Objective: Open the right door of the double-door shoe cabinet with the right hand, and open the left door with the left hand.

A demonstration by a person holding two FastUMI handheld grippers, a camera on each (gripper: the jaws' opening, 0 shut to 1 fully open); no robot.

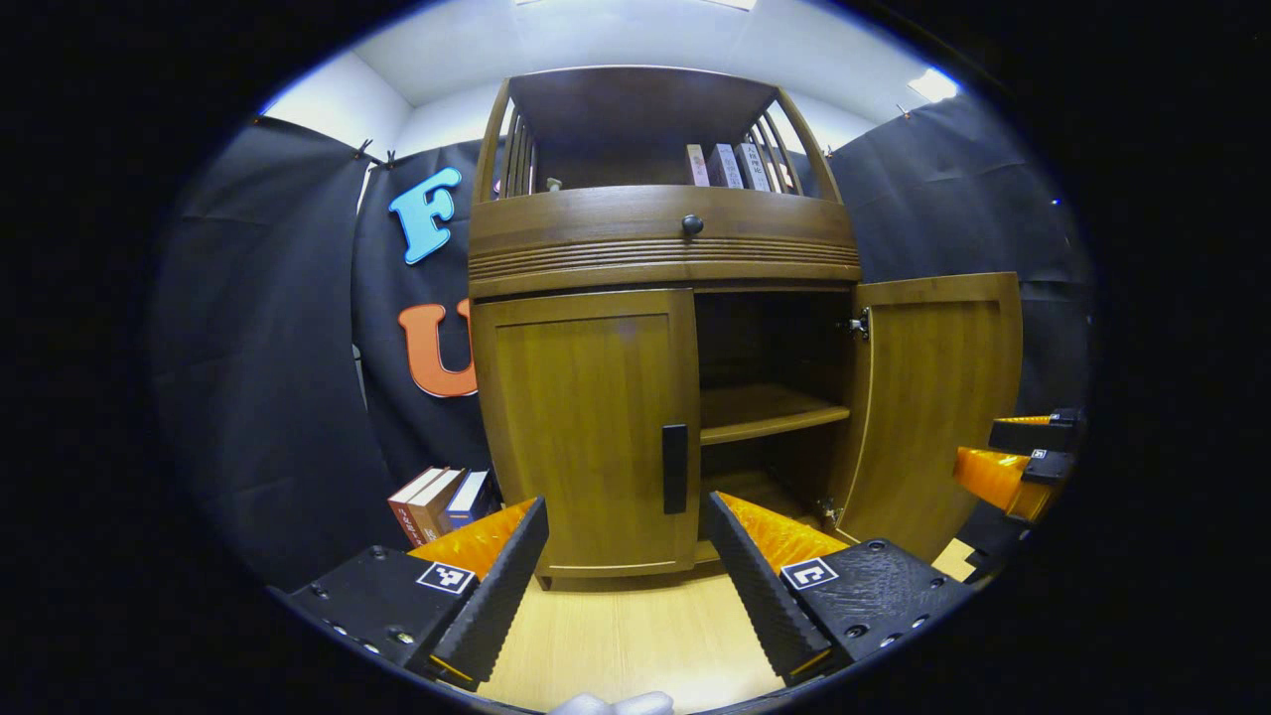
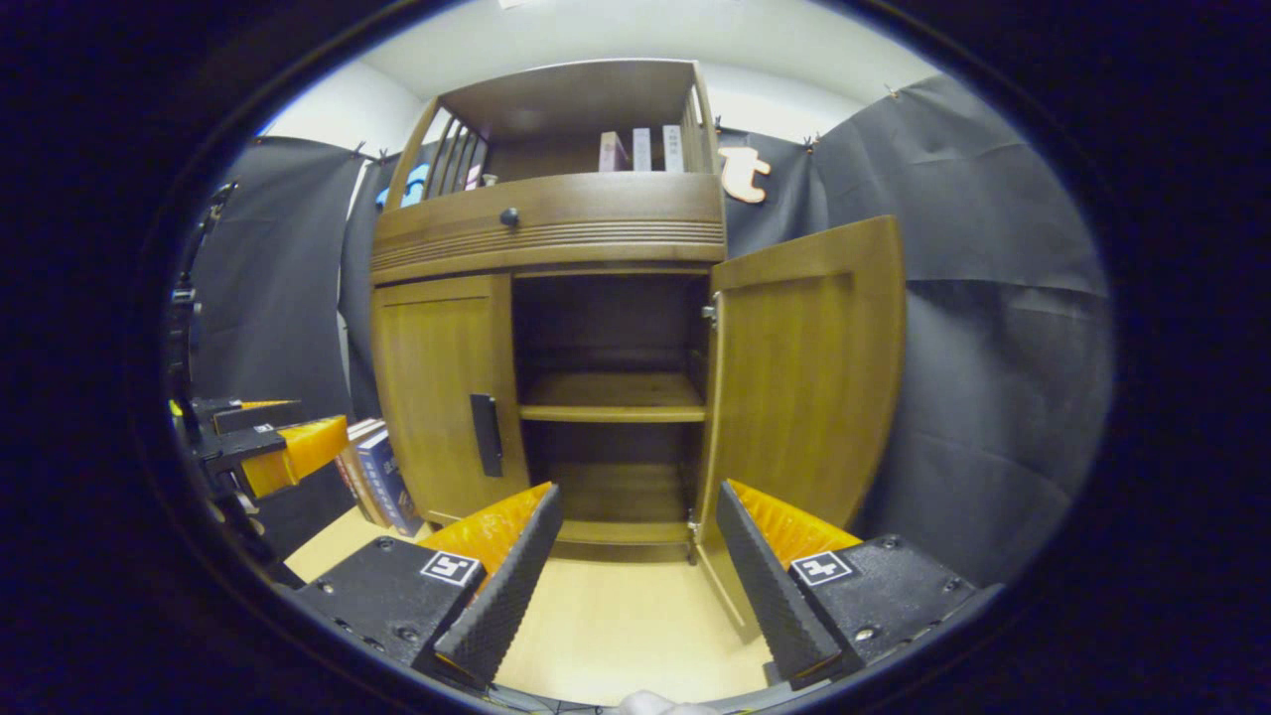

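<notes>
A brown wooden shoe cabinet (image 1: pixel 660 248) (image 2: pixel 546 233) stands ahead on the pale floor. Its right door (image 1: pixel 938 397) (image 2: pixel 809 377) is swung wide open, baring an inner shelf (image 1: pixel 770 412) (image 2: pixel 611 397). The left door (image 1: pixel 586 437) (image 2: pixel 437 387) is closed, with a black vertical handle (image 1: pixel 675 469) (image 2: pixel 486 435) at its inner edge. My left gripper (image 1: pixel 626 566) is open, a short way in front of that handle and below it. My right gripper (image 2: pixel 635 571) is open, near the foot of the open door, holding nothing; it also shows at the right edge (image 1: pixel 1023 462). The left gripper appears at far left (image 2: pixel 268 442).
Several books (image 1: pixel 442 501) (image 2: pixel 377 477) lean on the floor against the cabinet's left side. More books (image 1: pixel 735 164) (image 2: pixel 640 149) stand on the top shelf above a drawer with a round knob (image 1: pixel 692 224) (image 2: pixel 508 215). Black cloth walls close in behind and on both sides.
</notes>
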